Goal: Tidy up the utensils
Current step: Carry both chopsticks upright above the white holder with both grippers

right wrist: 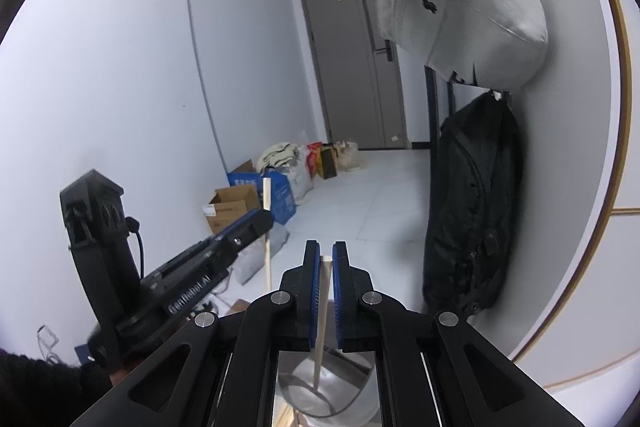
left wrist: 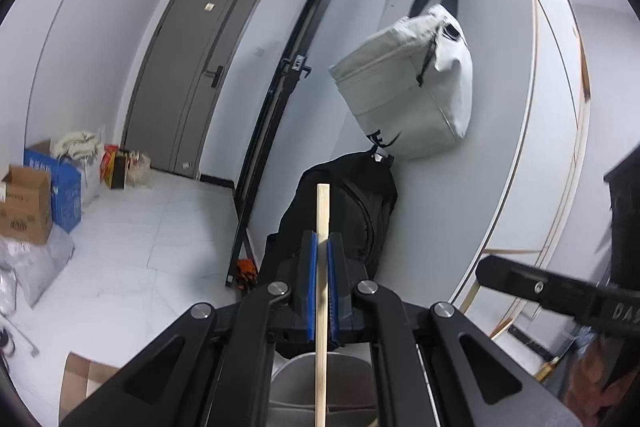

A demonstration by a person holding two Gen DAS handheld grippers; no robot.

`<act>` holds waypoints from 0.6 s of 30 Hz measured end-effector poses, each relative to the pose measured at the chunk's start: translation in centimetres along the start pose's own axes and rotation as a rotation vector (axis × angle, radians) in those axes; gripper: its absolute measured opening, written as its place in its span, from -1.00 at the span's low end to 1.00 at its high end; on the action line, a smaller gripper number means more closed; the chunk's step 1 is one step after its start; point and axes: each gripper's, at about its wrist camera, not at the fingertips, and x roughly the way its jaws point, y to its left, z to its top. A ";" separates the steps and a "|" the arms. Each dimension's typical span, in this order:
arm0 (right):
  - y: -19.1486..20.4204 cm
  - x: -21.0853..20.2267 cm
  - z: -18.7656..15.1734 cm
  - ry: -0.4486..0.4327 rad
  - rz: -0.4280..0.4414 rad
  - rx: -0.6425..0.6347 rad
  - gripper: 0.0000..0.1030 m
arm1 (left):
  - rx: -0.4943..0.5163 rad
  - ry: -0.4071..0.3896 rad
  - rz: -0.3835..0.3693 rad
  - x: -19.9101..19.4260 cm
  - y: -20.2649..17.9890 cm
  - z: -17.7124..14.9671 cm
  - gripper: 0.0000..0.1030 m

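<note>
Pale wood first: we hold one slim, square-ended wooden chopstick (left wrist: 322, 267) upright in our left tool (left wrist: 322, 287), its blue pads clamped on it, and a second pale wooden chopstick (right wrist: 322, 315) pinched the same way in our right tool (right wrist: 323, 291). Both are raised in the air, away from any worktop. A grey rounded container (left wrist: 320, 383) shows below. We judge the pair picked up; placing remains.
</note>
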 end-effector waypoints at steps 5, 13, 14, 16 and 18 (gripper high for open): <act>-0.7 -0.1 0.9 -0.012 0.005 0.024 -0.90 | 0.017 -0.008 -0.005 0.6 -0.2 0.1 -0.98; -0.5 0.0 1.3 -0.016 -0.008 0.007 -0.90 | 0.014 -0.002 -0.013 1.7 -0.2 -0.8 -0.98; -0.6 0.2 1.1 -0.011 -0.010 0.004 -0.90 | 0.016 0.000 -0.011 1.9 -0.2 -1.1 -0.98; -0.7 0.6 0.5 0.004 -0.019 0.000 -0.90 | 0.022 0.013 0.006 2.3 -0.4 -1.7 -0.98; -1.0 1.1 -0.1 0.018 -0.018 0.008 -0.90 | 0.021 0.028 0.009 2.6 -0.6 -2.3 -0.98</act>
